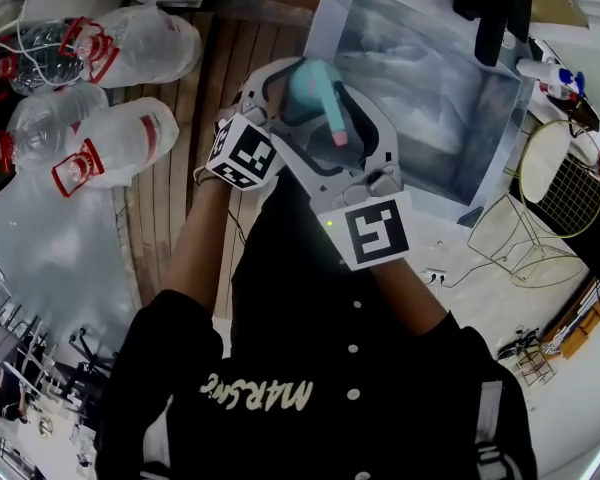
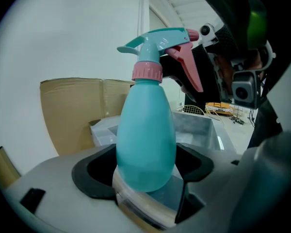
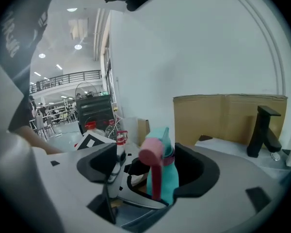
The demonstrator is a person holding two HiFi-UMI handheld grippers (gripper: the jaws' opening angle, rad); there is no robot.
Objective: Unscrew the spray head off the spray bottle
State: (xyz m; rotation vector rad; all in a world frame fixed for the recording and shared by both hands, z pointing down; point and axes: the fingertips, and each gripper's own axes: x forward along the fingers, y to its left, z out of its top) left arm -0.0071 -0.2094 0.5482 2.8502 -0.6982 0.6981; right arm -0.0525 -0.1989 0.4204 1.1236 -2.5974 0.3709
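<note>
A teal spray bottle (image 1: pixel 310 86) with a pink collar and pink trigger (image 1: pixel 337 133) is held up in the air between both grippers. In the left gripper view its round body (image 2: pixel 145 140) stands upright between the jaws, and my left gripper (image 2: pixel 145 171) is shut on it. The teal spray head (image 2: pixel 157 38) rises above the collar (image 2: pixel 147 71). In the right gripper view the spray head (image 3: pixel 161 152) sits between the jaws with the trigger toward the camera. My right gripper (image 3: pixel 148 169) stands open, with a clear gap on the left side of the head.
A grey rectangular bin (image 1: pixel 450 118) lies just beyond the grippers, with a black faucet-like piece (image 1: pixel 495 13) at its far corner. Large clear water jugs (image 1: pixel 110 138) lie at the left on a slatted wooden top (image 1: pixel 195 178). Wire baskets (image 1: pixel 565 183) stand at the right.
</note>
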